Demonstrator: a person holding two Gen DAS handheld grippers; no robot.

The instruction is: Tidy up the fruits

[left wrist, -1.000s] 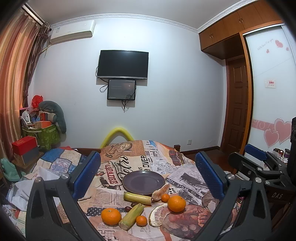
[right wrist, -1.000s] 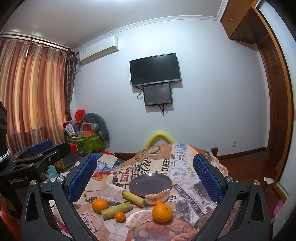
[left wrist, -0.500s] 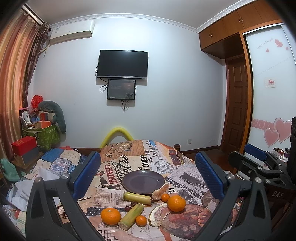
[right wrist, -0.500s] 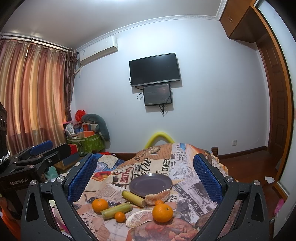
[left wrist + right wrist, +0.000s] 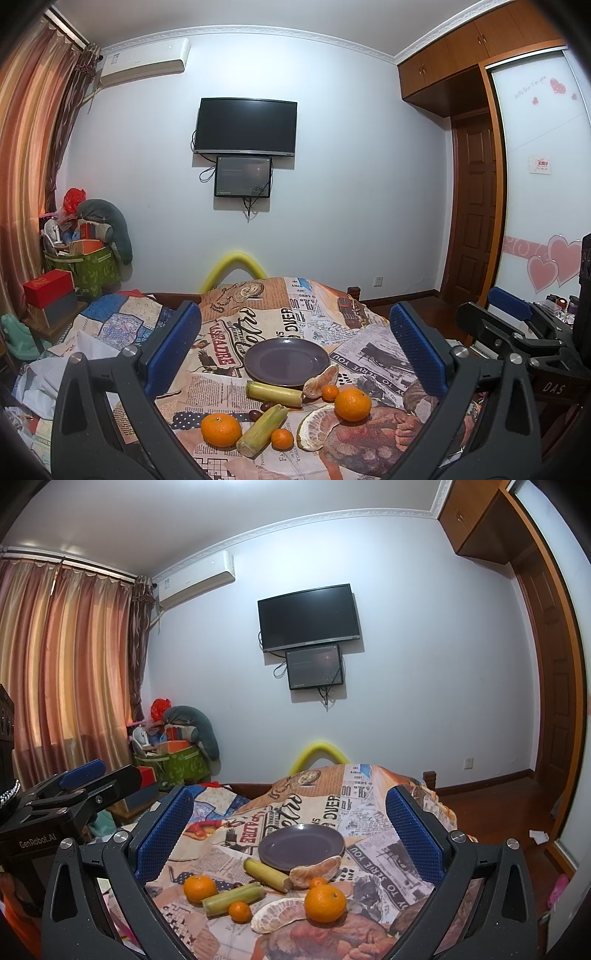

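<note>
On the bed (image 5: 258,325), over a newspaper-print cover, lies an empty dark plate (image 5: 286,362) with the fruit clustered on its near side. Touching the plate's near rim are a peeled citrus segment (image 5: 320,382) and a yellow-green cane piece (image 5: 274,394). Nearer the cameras lie a second cane piece (image 5: 261,430), a large orange (image 5: 352,404) on the right, another orange (image 5: 221,429) on the left, two small tangerines (image 5: 282,439) and a big peeled pomelo wedge (image 5: 317,428). The left tool (image 5: 295,343) hangs above the fruit with its blue pads spread wide, gripping nothing. The right tool (image 5: 290,829) is likewise spread and empty, well apart from the fruit. A television (image 5: 309,617) hangs on the far wall.
</note>
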